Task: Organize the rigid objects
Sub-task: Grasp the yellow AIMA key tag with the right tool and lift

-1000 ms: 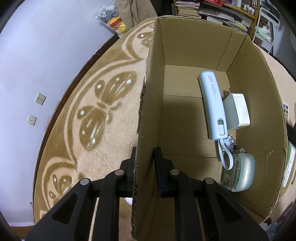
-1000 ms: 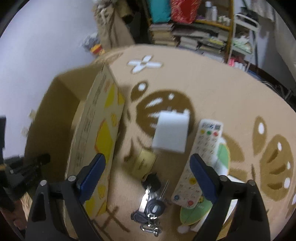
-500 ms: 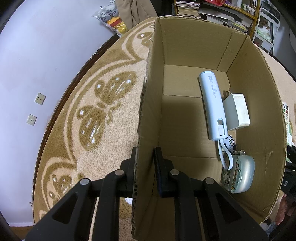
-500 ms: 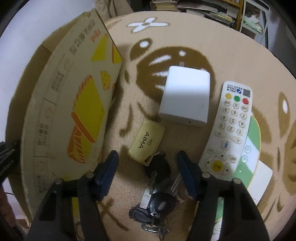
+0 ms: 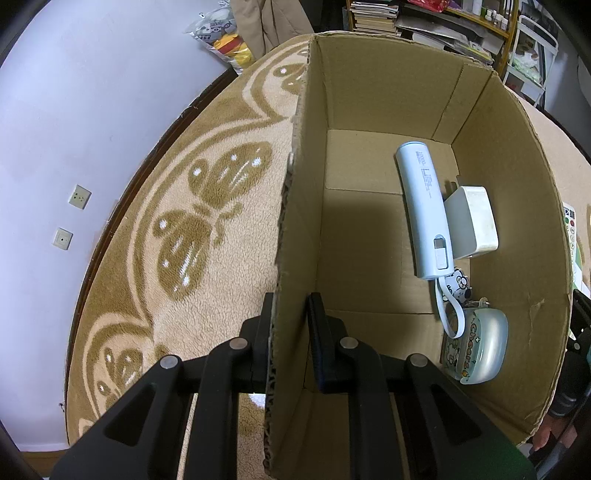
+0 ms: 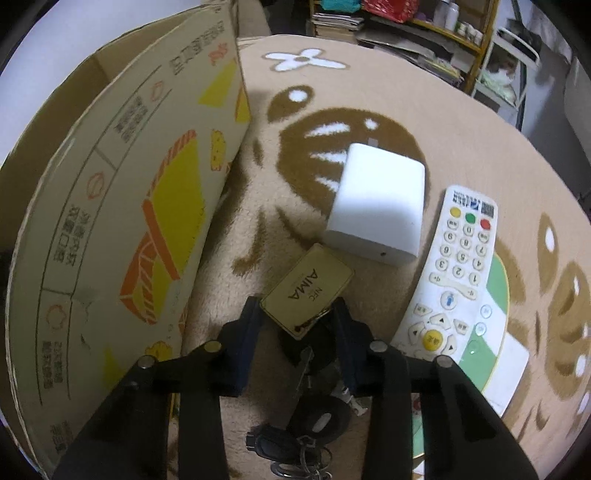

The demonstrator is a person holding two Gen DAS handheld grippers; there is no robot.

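Your left gripper pinches the box wall to steady it; right gripper straddles the gold tag, fingers closing in, grip unclear.

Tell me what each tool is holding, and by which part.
The left tool is clamped on the cardboard box, gripping its side wall at the top edge. The right tool is closed on the gold AIMA tag, at its near end.

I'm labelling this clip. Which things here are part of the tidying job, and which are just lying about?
Job:
box, gripped by the left gripper
power bank, adapter and case, inside the box
gold tag between the right gripper fingers
keys, white block, remote

Lying about:
rug
bookshelf
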